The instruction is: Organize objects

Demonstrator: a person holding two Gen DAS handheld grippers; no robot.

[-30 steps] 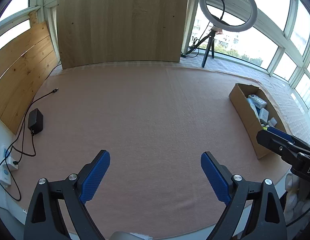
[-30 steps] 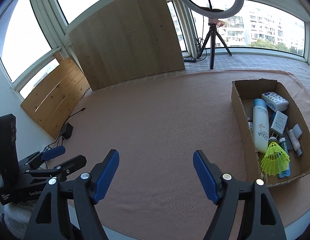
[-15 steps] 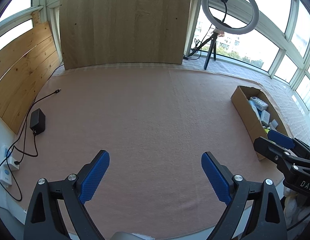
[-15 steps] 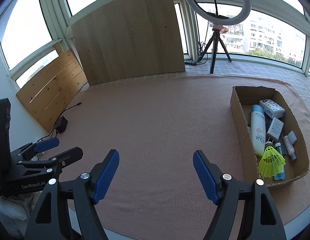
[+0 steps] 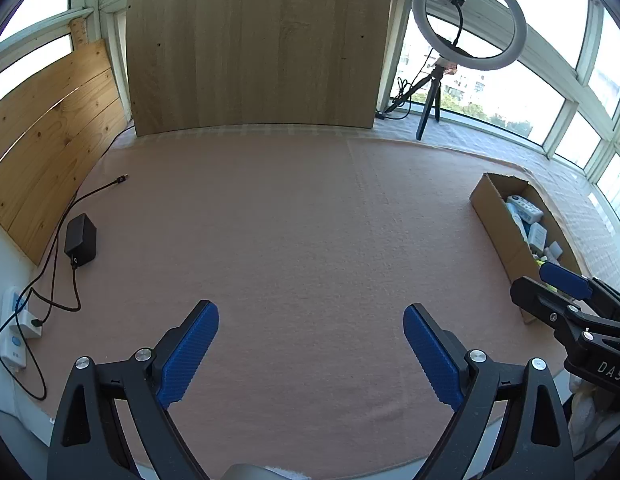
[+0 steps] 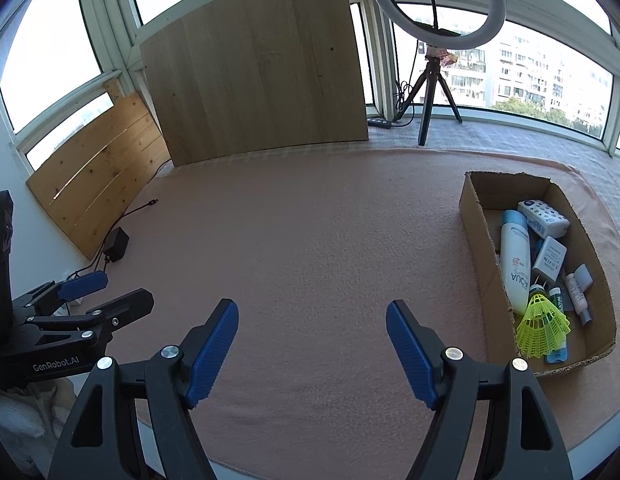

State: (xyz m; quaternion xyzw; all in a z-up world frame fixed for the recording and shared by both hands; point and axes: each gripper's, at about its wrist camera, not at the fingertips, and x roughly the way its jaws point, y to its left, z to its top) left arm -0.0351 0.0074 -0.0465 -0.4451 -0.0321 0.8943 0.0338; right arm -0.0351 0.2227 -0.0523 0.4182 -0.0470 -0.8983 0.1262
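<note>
A cardboard box (image 6: 476,216) stands at the right of the pink cloth. It holds a white AQUA bottle (image 6: 514,264), a yellow shuttlecock (image 6: 542,328), a white soap pack (image 6: 544,218), a white charger (image 6: 550,260) and small tubes (image 6: 578,294). The box also shows in the left wrist view (image 5: 498,224). My left gripper (image 5: 310,344) is open and empty over the near cloth. My right gripper (image 6: 312,340) is open and empty, left of the box. Each gripper shows in the other's view: the right (image 5: 558,292), the left (image 6: 105,294).
A ring light on a tripod (image 6: 434,60) stands at the back right. Wooden boards lean at the back (image 6: 253,64) and left (image 6: 97,172). A black adapter (image 5: 81,238) with cable and a white power strip (image 5: 13,332) lie at the left edge.
Both grippers have drawn back and risen a little, so the box looks smaller and farther. Both stay open and empty. Nothing on the cloth has moved.
</note>
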